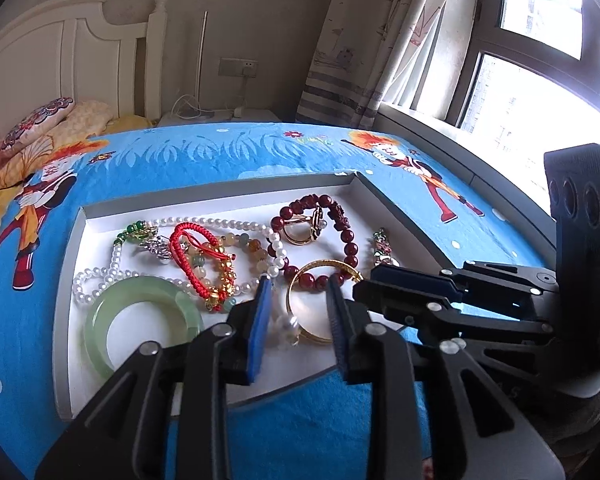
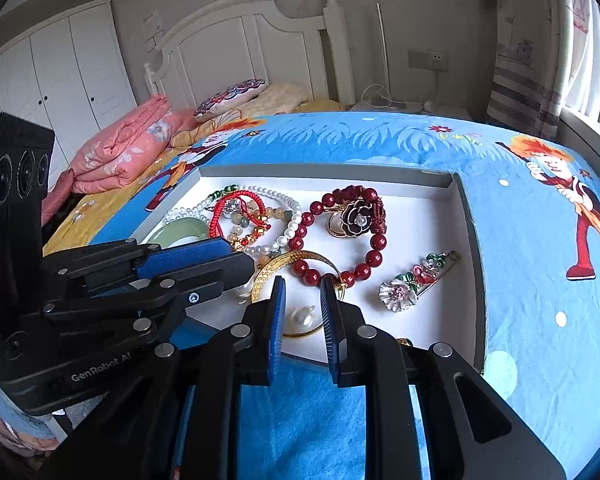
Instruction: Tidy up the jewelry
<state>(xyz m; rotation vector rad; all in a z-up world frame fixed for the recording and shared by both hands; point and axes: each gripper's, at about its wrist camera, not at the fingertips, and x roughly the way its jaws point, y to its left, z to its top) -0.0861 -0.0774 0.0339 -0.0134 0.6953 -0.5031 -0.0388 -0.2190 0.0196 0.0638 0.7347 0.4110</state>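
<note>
Several pieces lie jumbled in the white tray (image 2: 466, 216) on the blue bedspread (image 2: 532, 280); the gold bangle (image 2: 296, 258), near its front edge, looks like the target. Judging by this, sorting is only starting: the next move calls for closing on the bangle's rim, clear of the red bead bracelet (image 2: 374, 240) crossing it at 12 o'clock. The right gripper (image 2: 302, 286) hovers, fingers apart. At 9 o'clock the left gripper (image 1: 299, 286) hovers, also parted, empty.

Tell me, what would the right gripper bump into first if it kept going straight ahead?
Probably the gold bangle. The right gripper is open and points at it, with a big pearl lying inside the ring between the fingers. Depth is hard to judge, so the dark red bead bracelet could touch first.
</note>
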